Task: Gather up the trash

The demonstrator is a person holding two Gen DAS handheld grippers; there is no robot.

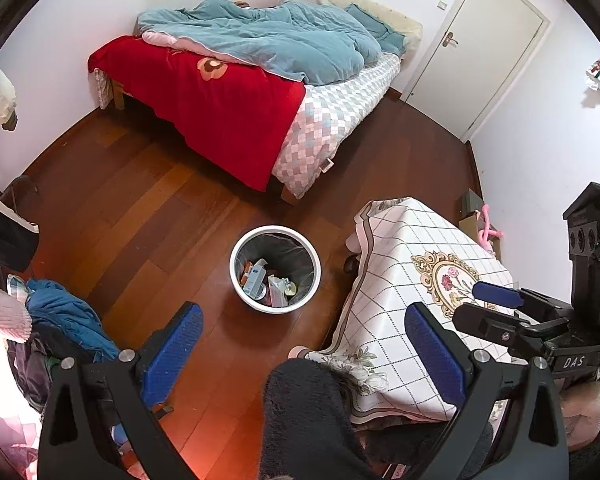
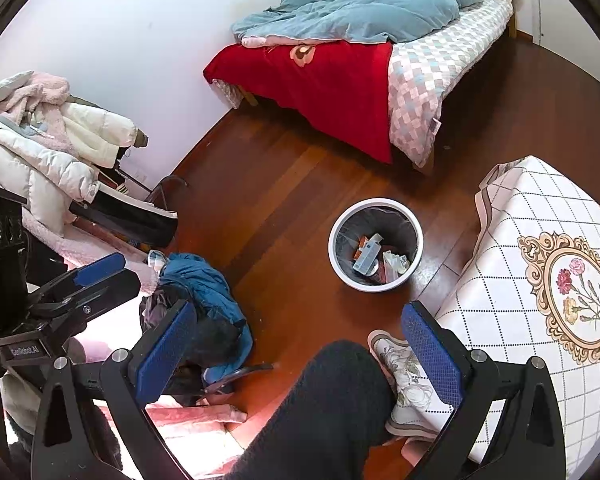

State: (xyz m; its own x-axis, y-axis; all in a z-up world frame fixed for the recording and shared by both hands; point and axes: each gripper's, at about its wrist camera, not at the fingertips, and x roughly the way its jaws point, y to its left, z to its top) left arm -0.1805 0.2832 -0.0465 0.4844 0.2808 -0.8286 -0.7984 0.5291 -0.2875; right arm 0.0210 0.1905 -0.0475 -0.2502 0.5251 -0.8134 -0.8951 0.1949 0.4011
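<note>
A white round trash bin [image 1: 275,272] [image 2: 375,243] with a dark liner stands on the wood floor, holding boxes and crumpled wrappers. My left gripper [image 1: 303,328] hovers above and in front of it, open, nothing between its blue pads. My right gripper [image 2: 298,326] is also open and empty, high over the floor to the near left of the bin. In the left wrist view the right gripper [image 1: 496,300] shows over the table. The left gripper [image 2: 100,270] appears at the left edge of the right wrist view.
A table with a white grid cloth [image 1: 416,308] [image 2: 540,264] stands right of the bin. A bed [image 1: 260,92] [image 2: 372,52] fills the far side. Piled clothes [image 2: 204,292] and jackets [image 2: 48,148] crowd the left. A person's dark-trousered leg [image 2: 332,400] and slipper [image 2: 404,384] are below. A shut door [image 1: 480,48] is far right.
</note>
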